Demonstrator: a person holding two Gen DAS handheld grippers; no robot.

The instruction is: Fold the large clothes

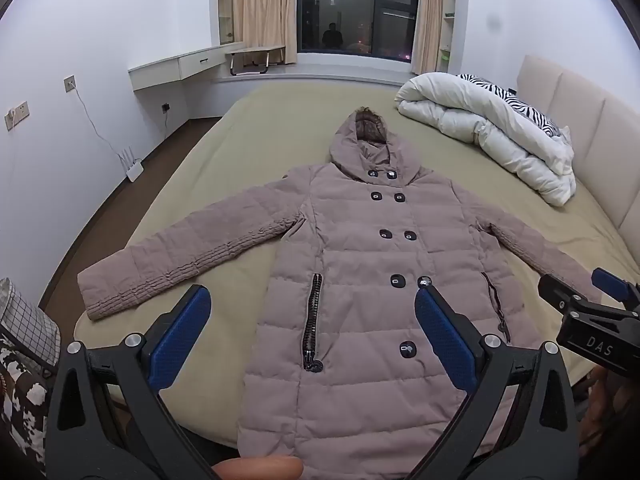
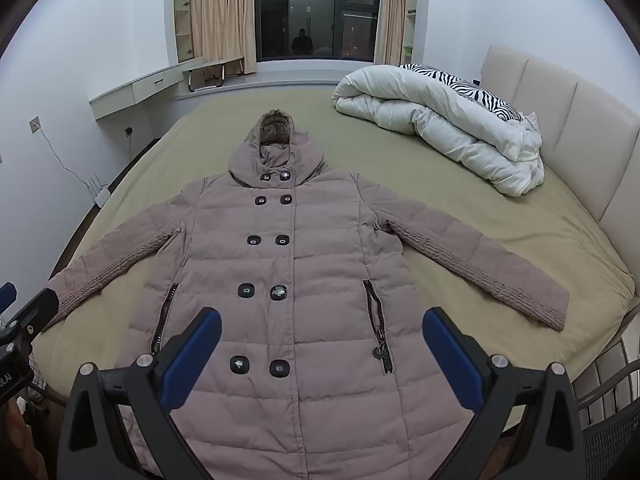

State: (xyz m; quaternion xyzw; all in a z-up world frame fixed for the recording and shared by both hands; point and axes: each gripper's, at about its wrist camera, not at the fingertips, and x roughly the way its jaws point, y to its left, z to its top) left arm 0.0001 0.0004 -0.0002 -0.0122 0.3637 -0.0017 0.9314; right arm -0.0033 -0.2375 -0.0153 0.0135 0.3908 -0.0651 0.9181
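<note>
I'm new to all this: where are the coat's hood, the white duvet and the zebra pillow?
Hood (image 2: 276, 152): right wrist view, on its outer fabric.
Duvet (image 2: 440, 120): right wrist view, on its folded middle.
Pillow (image 2: 468, 88): right wrist view, on its striped cover.

The left tool (image 1: 312, 344) points forward and down, its blue pads (image 1: 180, 344) spread wide apart with nothing gripped between them. The right tool (image 2: 320, 360) has the same downward tilt, its pads (image 2: 452, 360) equally wide and empty. The two sit side by side, near each other. A fingertip (image 1: 258, 468) shows below the left tool.
</note>
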